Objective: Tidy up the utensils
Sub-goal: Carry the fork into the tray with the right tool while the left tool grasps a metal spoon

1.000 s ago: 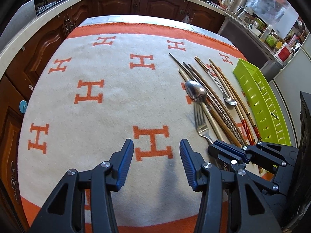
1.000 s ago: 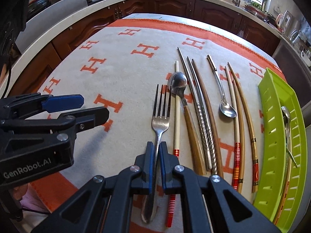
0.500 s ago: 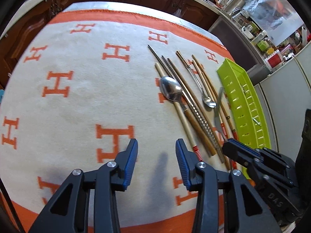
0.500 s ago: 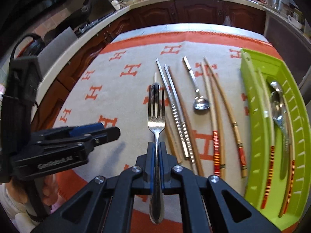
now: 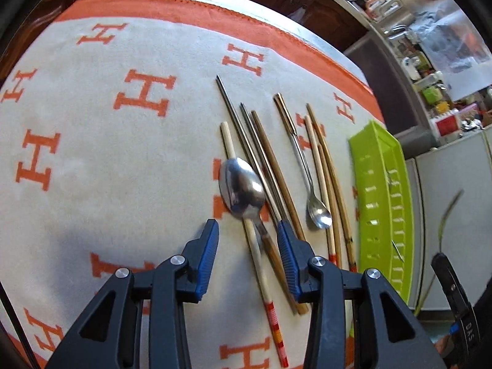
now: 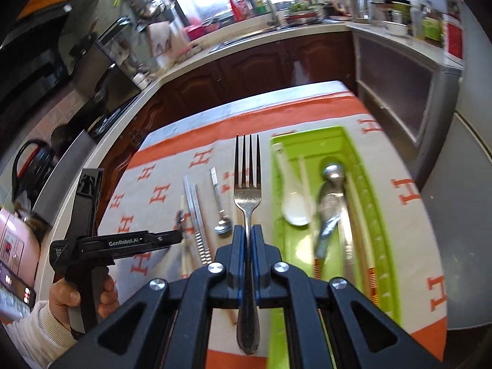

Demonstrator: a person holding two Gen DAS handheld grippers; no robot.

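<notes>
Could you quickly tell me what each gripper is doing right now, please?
Left gripper: open, jaws just narrowed, straddling the big spoon's handle without gripping it.
Right gripper: shut on the fork, lifted near the green tray.

The left wrist view looks steeply down, close over the cloth-covered surface [image 5: 92,160]. The right wrist view sits higher, facing kitchen cabinets at 12 o'clock. Both share the green tray [image 5: 381,184] [image 6: 276,246], at 3 o'clock in the left view.

"GenRobot.AI" on left tongs [image 6: 180,236], "DAS" on right tongs' body [image 5: 461,310], "H" motifs on cloth [image 5: 92,153]
</notes>
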